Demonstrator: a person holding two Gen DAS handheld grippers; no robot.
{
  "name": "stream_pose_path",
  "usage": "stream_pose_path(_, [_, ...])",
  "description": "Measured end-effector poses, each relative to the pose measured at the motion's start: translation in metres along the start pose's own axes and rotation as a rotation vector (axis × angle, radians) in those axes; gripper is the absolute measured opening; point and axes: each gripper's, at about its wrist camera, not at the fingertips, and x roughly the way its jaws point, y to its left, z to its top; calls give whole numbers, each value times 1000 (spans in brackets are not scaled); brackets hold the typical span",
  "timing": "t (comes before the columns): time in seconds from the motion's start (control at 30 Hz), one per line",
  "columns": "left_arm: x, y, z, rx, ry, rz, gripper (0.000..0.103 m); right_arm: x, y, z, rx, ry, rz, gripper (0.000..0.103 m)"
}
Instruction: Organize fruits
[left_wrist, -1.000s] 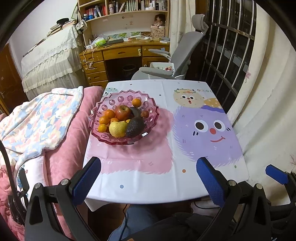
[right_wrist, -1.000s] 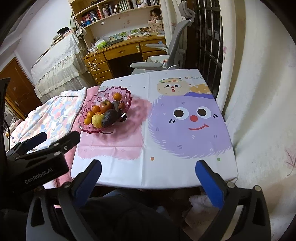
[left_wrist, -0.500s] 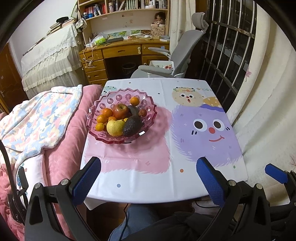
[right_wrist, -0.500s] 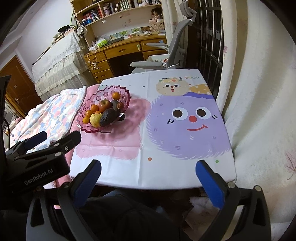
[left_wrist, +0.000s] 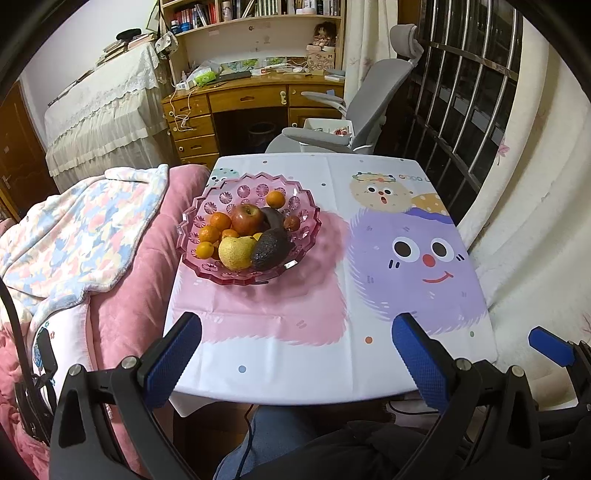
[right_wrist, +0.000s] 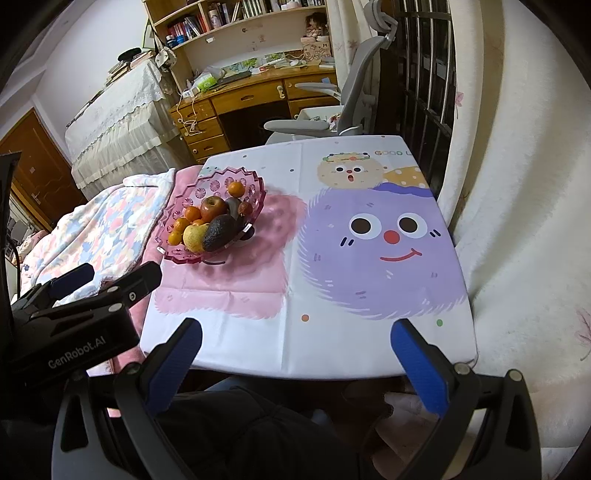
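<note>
Both grippers were held level at the near edge of the desk (left_wrist: 332, 369), pointing toward its far side. The left gripper (left_wrist: 295, 354) had its blue-padded fingers (left_wrist: 173, 354) spread wide apart with nothing between them; the right gripper (right_wrist: 295, 362) was likewise spread wide and empty, and stood to the right of the left one. The pink glass bowl (left_wrist: 236, 275) stood on the far left part of the desk, well apart from both grippers, on the pink patch of the printed cloth (left_wrist: 417, 258). In the bowl lay a red apple (left_wrist: 247, 219), a yellow pear (left_wrist: 236, 253), several oranges (left_wrist: 220, 220) and an avocado (left_wrist: 271, 248). The avocado lay at the bowl's near right side beside the pear, its long axis running from near left to far right, narrow end farther away. A bed (left_wrist: 122, 295) adjoined the desk's left edge.
</note>
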Motion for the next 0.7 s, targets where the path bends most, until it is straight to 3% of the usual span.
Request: stream_pose_path(0.7, [4, 14, -1, -5, 6, 1, 102, 2, 6, 2, -2, 6, 0, 103])
